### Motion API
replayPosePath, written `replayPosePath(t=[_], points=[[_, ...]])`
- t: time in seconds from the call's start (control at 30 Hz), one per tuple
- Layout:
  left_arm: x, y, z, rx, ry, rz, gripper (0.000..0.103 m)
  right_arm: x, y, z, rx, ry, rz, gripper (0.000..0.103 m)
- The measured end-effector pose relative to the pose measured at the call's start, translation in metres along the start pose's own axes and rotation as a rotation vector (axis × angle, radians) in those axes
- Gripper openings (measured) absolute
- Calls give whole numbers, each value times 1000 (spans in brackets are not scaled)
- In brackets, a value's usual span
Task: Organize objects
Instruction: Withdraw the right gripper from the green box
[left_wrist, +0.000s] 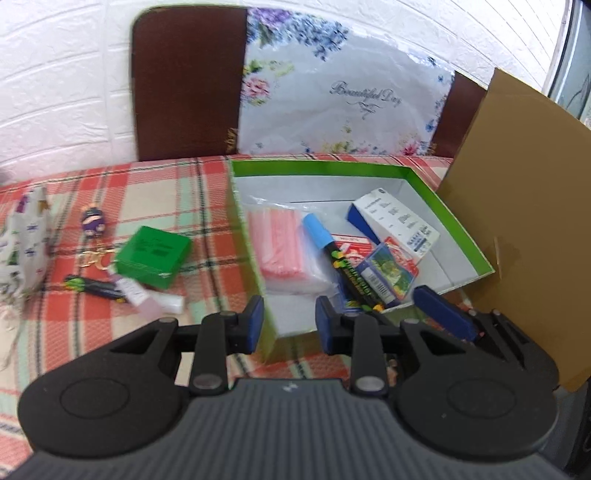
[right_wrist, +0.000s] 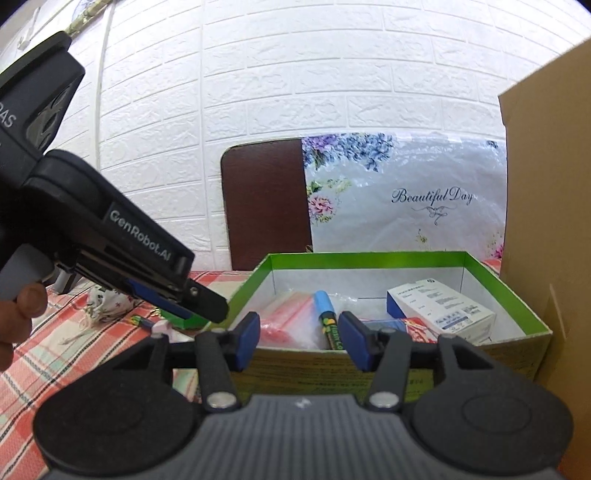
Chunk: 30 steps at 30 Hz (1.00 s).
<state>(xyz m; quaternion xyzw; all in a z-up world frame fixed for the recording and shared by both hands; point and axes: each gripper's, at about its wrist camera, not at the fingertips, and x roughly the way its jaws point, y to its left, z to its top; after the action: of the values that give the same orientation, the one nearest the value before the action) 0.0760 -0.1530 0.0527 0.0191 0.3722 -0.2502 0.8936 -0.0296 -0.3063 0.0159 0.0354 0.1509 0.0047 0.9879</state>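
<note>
Centre-right of left wrist view: green-walled white-lined cardboard box (left_wrist: 448, 206) already holds pink zip bags (left_wrist: 282, 245), blue-capped marker (left_wrist: 341, 258), white carton (left_wrist: 399, 219), card packs (left_wrist: 384, 275).

Left of frame, on plaid cloth (left_wrist: 147, 184): green plastic case (left_wrist: 151, 256), black marker (left_wrist: 94, 286), pink bottle (left_wrist: 144, 297), purple keychain (left_wrist: 93, 223), patterned pouch (left_wrist: 26, 240) not yet boxed.

Left gripper (left_wrist: 289, 321): fingers apart, empty, over near box wall. Right gripper (right_wrist: 298, 338): fingers apart, empty.

Risks: grippers near each other, collision likely; motion blur suggests fast sweep, could knock box wall; bottle may roll; keychain rings awkward to pinch.
</note>
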Motion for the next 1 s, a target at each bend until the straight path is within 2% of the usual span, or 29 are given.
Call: replayPosePath(t=[0.17,0.37,0.53,0.63,0.87,0.93,0.97,1.0], points=[[-23,30,-19,-44,-21,80,33,-13,14,3,-37,-1,30,49],[-49,88,-56,-120,-6,247,36,-24,52,6,-108,4,128,52],[-59,142,-80,-202,0,344,38,2,96,2,-170,105,247,53],[-64,170,-90,-276,-1,352,38,30,124,-3,-254,175,276,53],[-67,202,-109,-371,-6,297,38,121,157,-4,-318,309,161,55],[-67,208,-112,-389,-5,281,38,147,161,-8,-335,361,143,60],[-67,211,-112,-399,-7,273,38,154,163,-10,-368,355,123,73],[-68,213,-112,-408,-8,264,38,160,165,-13,-401,363,120,74]])
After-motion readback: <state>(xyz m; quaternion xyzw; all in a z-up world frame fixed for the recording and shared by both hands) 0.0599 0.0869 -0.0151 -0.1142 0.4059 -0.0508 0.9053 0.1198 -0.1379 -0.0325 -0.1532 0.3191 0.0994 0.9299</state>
